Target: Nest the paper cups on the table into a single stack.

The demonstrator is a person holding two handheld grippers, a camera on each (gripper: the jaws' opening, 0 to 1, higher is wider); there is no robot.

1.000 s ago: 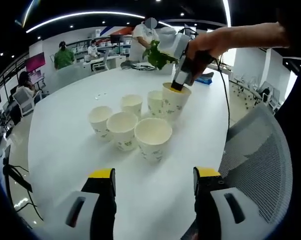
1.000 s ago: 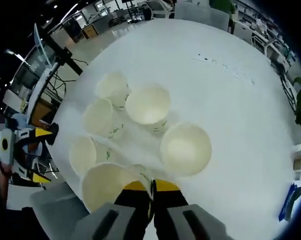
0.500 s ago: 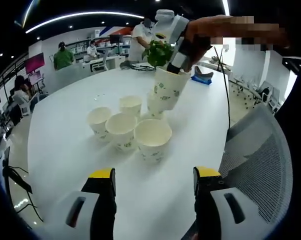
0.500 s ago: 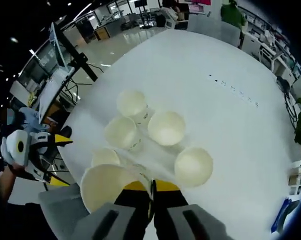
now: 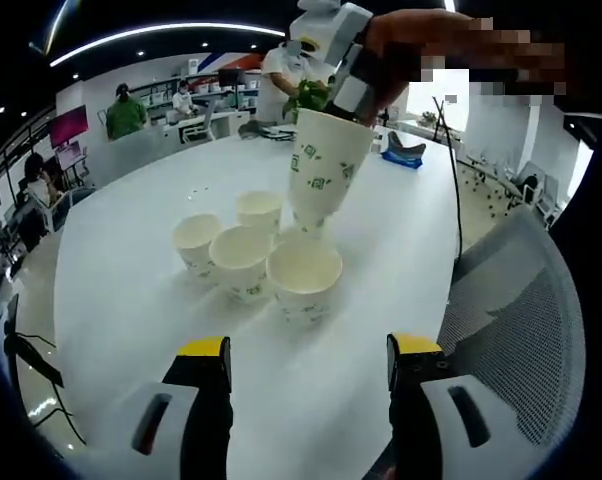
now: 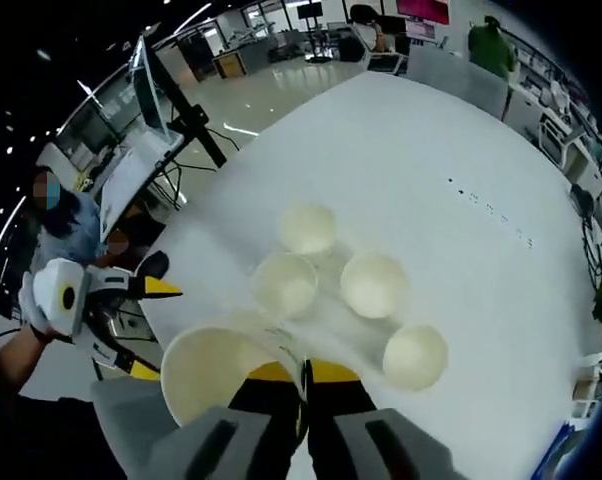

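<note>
**A:** Above a white table (image 5: 131, 300), the right gripper (image 5: 343, 85) pinches the rim of a lifted paper cup (image 5: 321, 165), its jaws clamped on the wall.

**B:** Why so high?

**A:** Likely to clear the others before dropping it into one. The front cup (image 5: 304, 275), middle cup (image 5: 241, 258), left cup (image 5: 198, 240) and back cup (image 5: 260, 210) stand upright, clustered and nearly touching.

**B:** And the left gripper (image 5: 306, 365)?

**A:** Spread wide, empty, low over the table. The cups are thin, tapered, white with green sprigs.
</note>
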